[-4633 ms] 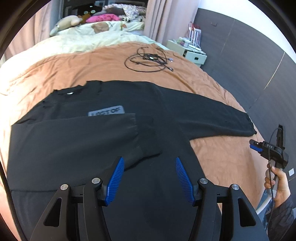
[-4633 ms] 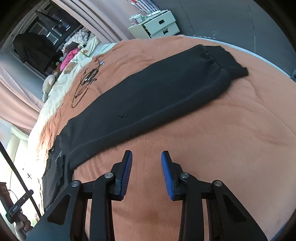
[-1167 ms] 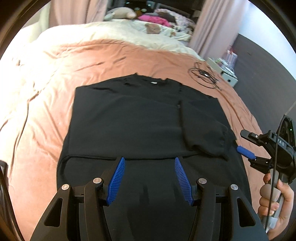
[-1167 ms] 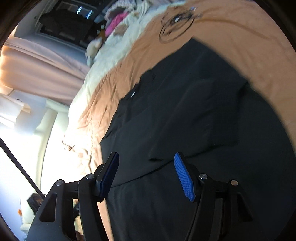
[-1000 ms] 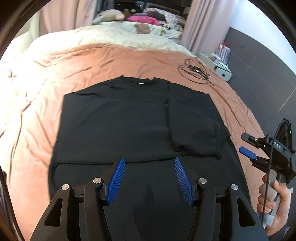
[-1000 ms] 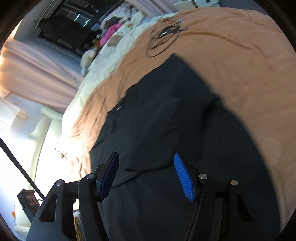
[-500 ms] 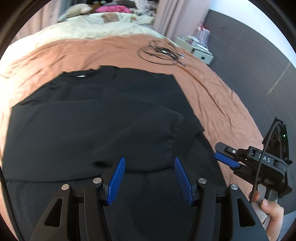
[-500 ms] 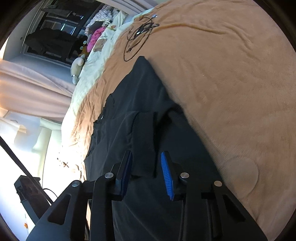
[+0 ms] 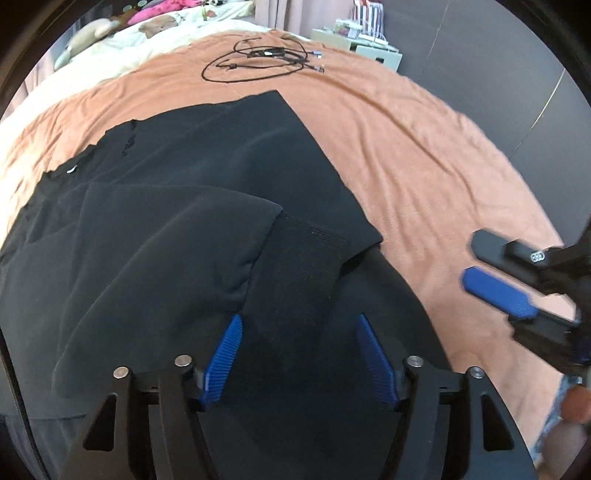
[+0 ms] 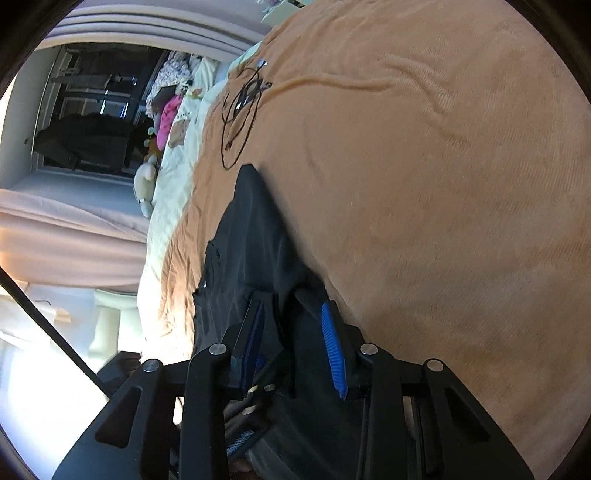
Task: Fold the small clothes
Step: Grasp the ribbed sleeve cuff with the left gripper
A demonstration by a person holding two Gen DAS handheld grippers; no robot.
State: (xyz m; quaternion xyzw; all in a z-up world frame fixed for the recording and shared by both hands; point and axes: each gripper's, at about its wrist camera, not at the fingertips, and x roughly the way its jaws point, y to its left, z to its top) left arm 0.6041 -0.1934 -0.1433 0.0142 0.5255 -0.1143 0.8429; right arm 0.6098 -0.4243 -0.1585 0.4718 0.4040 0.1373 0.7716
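A black long-sleeved sweatshirt lies flat on the brown blanket with both sleeves folded in over the body. The ribbed cuff of one sleeve lies right ahead of my left gripper, which is open just above the cloth. My right gripper hovers at the sweatshirt's right edge, its fingers apart. In the right wrist view the right gripper straddles the shirt's edge with its jaws open, cloth between them.
A coil of black cables lies on the blanket beyond the collar. A cream duvet with soft toys covers the head of the bed. A white nightstand stands at the far right, by a dark wall.
The right sleeve has been folded across the body since 4.6 s ago. In the last second both grippers have swung toward the shirt's right side and dropped closer to the cloth.
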